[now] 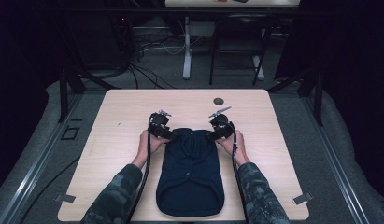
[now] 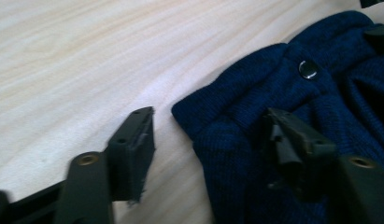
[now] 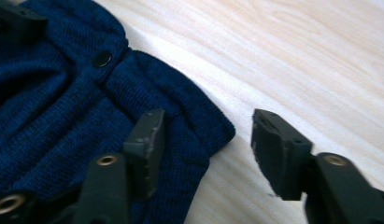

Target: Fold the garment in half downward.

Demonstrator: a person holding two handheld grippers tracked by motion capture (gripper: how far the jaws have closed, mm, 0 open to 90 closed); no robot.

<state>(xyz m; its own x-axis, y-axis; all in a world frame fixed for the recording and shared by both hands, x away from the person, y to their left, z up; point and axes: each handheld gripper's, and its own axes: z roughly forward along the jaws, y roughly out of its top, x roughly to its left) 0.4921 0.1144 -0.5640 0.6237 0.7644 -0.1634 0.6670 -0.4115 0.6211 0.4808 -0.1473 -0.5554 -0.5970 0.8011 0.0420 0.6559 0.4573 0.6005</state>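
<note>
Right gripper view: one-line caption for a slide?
Right gripper straddles the corner of a dark blue knit garment on a light wooden table, jaws apart.

Bare table [image 1: 119, 140] left & right of navy knit garment [image 1: 190, 172], far strip free too except small round grommet [image 1: 218, 101] nr back edge. Garment fills centre-front; left gripper [image 1: 167, 135] & right gripper [image 1: 213, 135] at its top corners, each astride fabric edge, one jaw on cloth
</note>
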